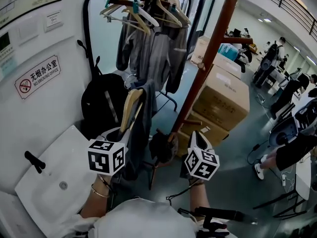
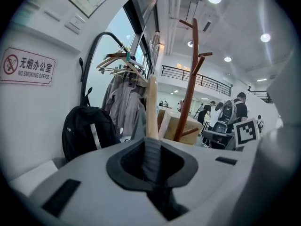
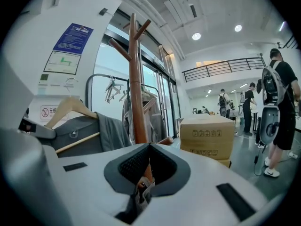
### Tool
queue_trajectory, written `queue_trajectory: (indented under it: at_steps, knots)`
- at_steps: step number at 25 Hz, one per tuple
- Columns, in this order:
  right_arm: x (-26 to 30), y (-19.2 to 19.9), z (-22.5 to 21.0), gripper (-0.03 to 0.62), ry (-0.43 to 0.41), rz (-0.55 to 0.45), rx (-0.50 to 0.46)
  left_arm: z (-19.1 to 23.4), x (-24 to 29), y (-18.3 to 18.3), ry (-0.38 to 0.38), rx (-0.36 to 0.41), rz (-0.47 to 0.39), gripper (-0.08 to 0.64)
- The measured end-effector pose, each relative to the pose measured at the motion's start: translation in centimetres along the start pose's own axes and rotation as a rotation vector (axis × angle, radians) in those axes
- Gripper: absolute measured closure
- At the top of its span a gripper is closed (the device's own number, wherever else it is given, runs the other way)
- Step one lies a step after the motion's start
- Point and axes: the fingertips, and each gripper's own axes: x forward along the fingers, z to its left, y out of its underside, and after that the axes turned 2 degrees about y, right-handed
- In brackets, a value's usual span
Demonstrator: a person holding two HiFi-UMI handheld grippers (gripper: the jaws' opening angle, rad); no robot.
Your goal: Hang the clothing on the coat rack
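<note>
Status: not hung yet. The garment [image 1: 143, 118] sits on a wooden hanger [image 2: 151, 107] and is carried in the air, low centre of the head view, just left of the rack [image 1: 210, 48]. No part of the hanger touches a peg.

Left tool [image 2: 151, 147]: jaws clamped on the hanger's wood, which rises straight out of them.
Right tool [image 3: 142, 175]: jaws pinched on a fold of grey cloth, judged to be the garment's.

Left to do, by judgement: lift the hanger to a free peg, seat its hook, let go with both tools.

Views compared:
- Head view: both tools side by side with the garment between them; the rack's pole runs from the upper right down behind them. Its top is cut off by the frame edge. Backpack [image 1: 101, 103] at left, boxes [image 1: 223, 100] at right, jackets [image 1: 148, 48] on a separate rail at top centre.
- Left tool's view: the rack's upper pegs, right of centre, bare as far as can be seen.
- Right tool's view: the rack's forked top close ahead, and the garment draped over the hanger at the left edge. Only here does the cloth in the right jaws show.
</note>
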Motion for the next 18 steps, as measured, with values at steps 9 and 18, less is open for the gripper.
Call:
queue_trajectory:
  at_steps: [9,18]
  knots:
    - [3.2,-1.8,-2.5,0.569,0.032,-0.039,0.017,0.7,4.5,-1.3,0.012,0.02,0.019,0.517]
    - [4.9,-4.8,-4.6,0.569,-0.003,-0.086,0.015,-0.8,6.0,-2.0,-0.023,0.023,0.031,0.517]
